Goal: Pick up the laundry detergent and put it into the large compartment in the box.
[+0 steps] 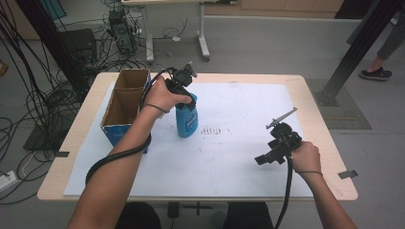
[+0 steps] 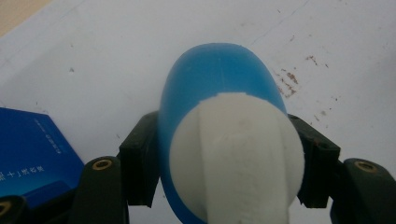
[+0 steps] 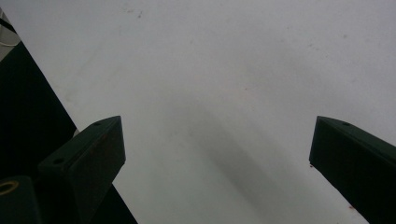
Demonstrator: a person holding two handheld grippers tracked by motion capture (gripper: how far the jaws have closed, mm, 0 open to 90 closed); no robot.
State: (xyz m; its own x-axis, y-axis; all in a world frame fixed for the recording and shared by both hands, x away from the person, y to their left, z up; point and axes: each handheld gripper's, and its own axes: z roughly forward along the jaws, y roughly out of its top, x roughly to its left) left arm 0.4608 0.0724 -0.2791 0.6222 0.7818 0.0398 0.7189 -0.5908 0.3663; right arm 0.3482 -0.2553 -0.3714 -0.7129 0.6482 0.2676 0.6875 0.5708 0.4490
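Note:
A blue bottle with a white cap stands upright on the white sheet, just right of the cardboard box. My left gripper reaches down over its top and is shut on it. In the left gripper view, both black jaws press the sides of the blue bottle just under its white cap, so the left gripper holds it. My right gripper hovers low over the sheet at the right front. In the right gripper view, the right gripper stands open with only bare white sheet between its jaws.
An open cardboard box with a blue front wall sits at the table's left; its blue corner lies close beside my left jaw. Faint brown marks dot the sheet's middle. Cables cover the floor at the left, and a person's shoe stands far right.

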